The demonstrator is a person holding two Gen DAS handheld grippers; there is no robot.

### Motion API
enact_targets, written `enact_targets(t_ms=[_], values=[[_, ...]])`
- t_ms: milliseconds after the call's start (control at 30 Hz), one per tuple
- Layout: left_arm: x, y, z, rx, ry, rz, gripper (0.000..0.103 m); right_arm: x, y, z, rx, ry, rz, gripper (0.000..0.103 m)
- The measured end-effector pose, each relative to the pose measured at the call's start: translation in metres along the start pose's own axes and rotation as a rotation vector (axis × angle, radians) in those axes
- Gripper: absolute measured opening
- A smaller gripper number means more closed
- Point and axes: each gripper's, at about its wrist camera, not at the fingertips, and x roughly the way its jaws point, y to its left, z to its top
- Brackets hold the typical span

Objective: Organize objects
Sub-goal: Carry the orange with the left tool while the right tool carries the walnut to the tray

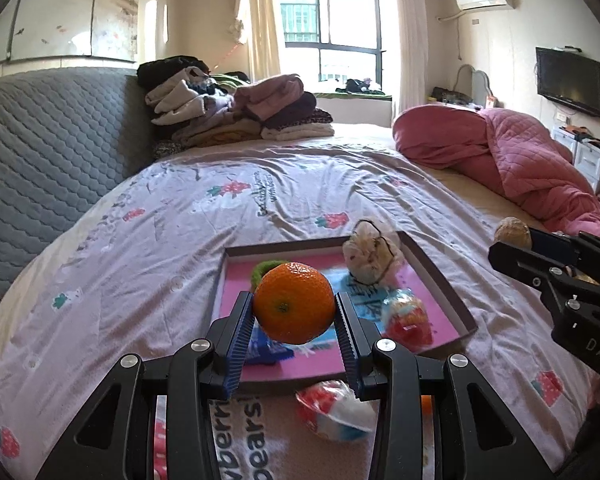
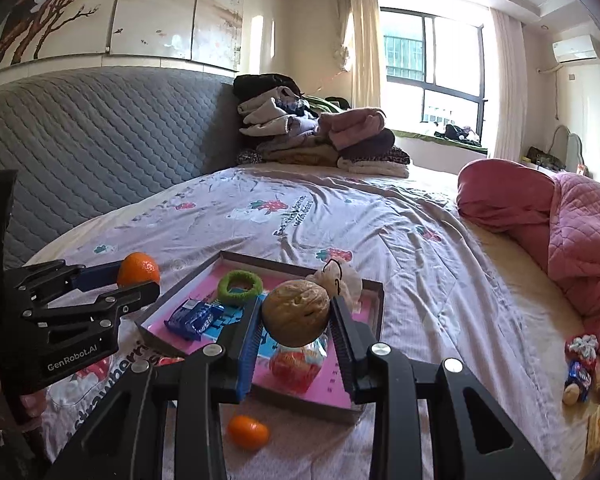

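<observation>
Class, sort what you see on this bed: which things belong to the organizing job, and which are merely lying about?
Part of the job:
- orange held by left gripper
- walnut held by right gripper
- tray
- green ring
- blue packet
- second orange

Just lying about:
- folded clothes
- pink quilt
- television

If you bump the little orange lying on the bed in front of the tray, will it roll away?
Probably only a bit. The loose orange is round, so it could roll, but it sits on a soft, wrinkled bedsheet that should slow it. Its flattened shape may make it wobble, not run straight.
</observation>
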Motion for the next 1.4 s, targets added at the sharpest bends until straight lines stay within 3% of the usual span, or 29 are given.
enact_targets(t_ms=[433, 800, 1400], values=[[0.034, 0.022, 0.022, -0.033, 0.035, 0.003, 0.041, 0.031, -0.003, 0.016, -0.022, 0.016, -0.008, 0.035], [0.080, 0.047, 0.016, -0.078, 0.111, 0.031, 0.041, 0.069, -0.010, 0.011, -0.025, 0.080, -0.015, 0.035], [0.140, -0.008, 0.004, 0.031, 0.233, -0.061, 0.041, 0.137, -0.038, -0.012, -0.018, 0.236, -0.049, 0.035]])
